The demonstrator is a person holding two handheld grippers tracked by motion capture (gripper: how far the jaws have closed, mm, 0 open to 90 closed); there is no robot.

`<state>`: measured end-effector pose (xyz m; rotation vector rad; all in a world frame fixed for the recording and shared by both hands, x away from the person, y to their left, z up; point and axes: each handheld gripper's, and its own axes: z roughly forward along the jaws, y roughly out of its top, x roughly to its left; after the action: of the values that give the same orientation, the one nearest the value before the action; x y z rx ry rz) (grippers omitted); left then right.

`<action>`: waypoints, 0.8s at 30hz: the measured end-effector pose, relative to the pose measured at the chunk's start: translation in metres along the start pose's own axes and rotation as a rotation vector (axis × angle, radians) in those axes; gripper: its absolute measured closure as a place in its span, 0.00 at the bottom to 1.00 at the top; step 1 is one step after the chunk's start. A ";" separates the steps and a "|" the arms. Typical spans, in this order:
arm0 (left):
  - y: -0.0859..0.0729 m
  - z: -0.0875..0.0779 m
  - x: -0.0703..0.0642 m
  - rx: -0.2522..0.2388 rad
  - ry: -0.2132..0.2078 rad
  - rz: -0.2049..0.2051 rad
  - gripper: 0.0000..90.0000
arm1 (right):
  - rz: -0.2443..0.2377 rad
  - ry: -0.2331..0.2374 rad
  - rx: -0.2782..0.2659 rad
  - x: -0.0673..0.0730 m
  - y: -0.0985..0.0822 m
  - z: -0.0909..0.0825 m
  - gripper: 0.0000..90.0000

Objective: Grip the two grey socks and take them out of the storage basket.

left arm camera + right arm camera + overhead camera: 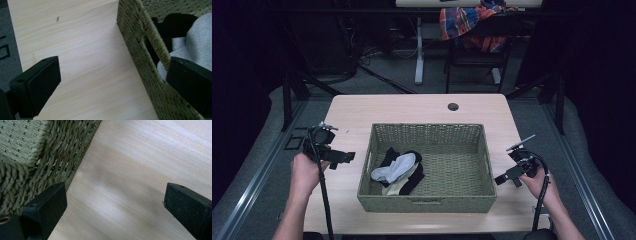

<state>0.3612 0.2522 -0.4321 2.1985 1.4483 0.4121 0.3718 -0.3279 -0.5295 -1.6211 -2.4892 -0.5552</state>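
At the left edge of the surface (347,112), the left gripper (343,157) is held just outside the left wall of the woven basket (427,202), its jaws wide apart and empty. In the left gripper view one jaw sits over bare wood and the other over the basket's rim, pointing towards the clothes inside.

The basket stands in the middle of the surface, and the socks are in its near-left part: a grey sock (396,168) lies on top, with a black sock (413,182) beneath and around it and a pale, cream-coloured piece (393,189) peeking out at the near side. They overlap in one heap, so I count one grey item, at least one black and one pale, and cannot tell whether more are folded under. The rest of the basket floor is bare weave.

To the right, the right gripper (507,177) is held just beside the basket's right wall, jaws likewise spread and holding nothing.

As I judge it, the work concerns the socks in the basket, and no grasp is in hand at this moment: one basket, two grippers, one small heap. Nothing lies on the bare wood outside the basket.
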 end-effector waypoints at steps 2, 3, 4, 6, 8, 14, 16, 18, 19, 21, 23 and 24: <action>0.001 -0.002 -0.004 -0.003 -0.004 0.009 0.00 | 0.003 -0.005 -0.001 0.000 0.000 0.000 0.05; 0.003 -0.005 -0.008 -0.003 -0.009 0.020 0.00 | 0.004 -0.006 -0.001 0.000 0.000 0.001 0.05; 0.003 -0.005 -0.008 -0.003 -0.009 0.020 0.00 | 0.004 -0.006 -0.001 0.000 0.000 0.001 0.05; 0.007 -0.011 -0.015 -0.017 -0.023 0.037 0.00 | 0.000 -0.003 0.006 -0.001 0.000 0.001 0.05; 0.010 -0.014 -0.023 -0.027 -0.034 0.058 0.00 | -0.016 0.002 0.033 -0.002 0.001 0.000 0.05; 0.020 -0.016 -0.048 -0.012 -0.049 0.146 0.01 | -0.006 -0.002 0.020 0.000 0.000 0.000 0.05; 0.023 -0.016 -0.054 -0.007 -0.057 0.166 0.01 | -0.010 -0.003 0.027 -0.001 0.001 -0.001 0.05; 0.028 -0.016 -0.059 -0.002 -0.063 0.178 0.01 | 0.008 -0.004 0.001 0.000 0.000 0.001 0.05; 0.032 -0.015 -0.064 0.004 -0.071 0.195 0.01 | 0.008 -0.001 0.000 0.000 0.000 0.000 0.05; 0.036 -0.013 -0.068 0.010 -0.077 0.206 0.03 | -0.001 -0.003 0.012 -0.001 0.001 0.000 0.05; 0.040 -0.008 -0.073 0.023 -0.090 0.220 0.03 | 0.014 0.000 0.003 0.000 0.000 0.002 0.05; 0.040 -0.008 -0.073 0.023 -0.090 0.220 0.04 | 0.013 -0.001 -0.002 0.000 0.000 0.002 0.05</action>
<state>0.3590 0.1736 -0.4033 2.3716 1.1750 0.3659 0.3726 -0.3272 -0.5316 -1.6373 -2.4777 -0.5554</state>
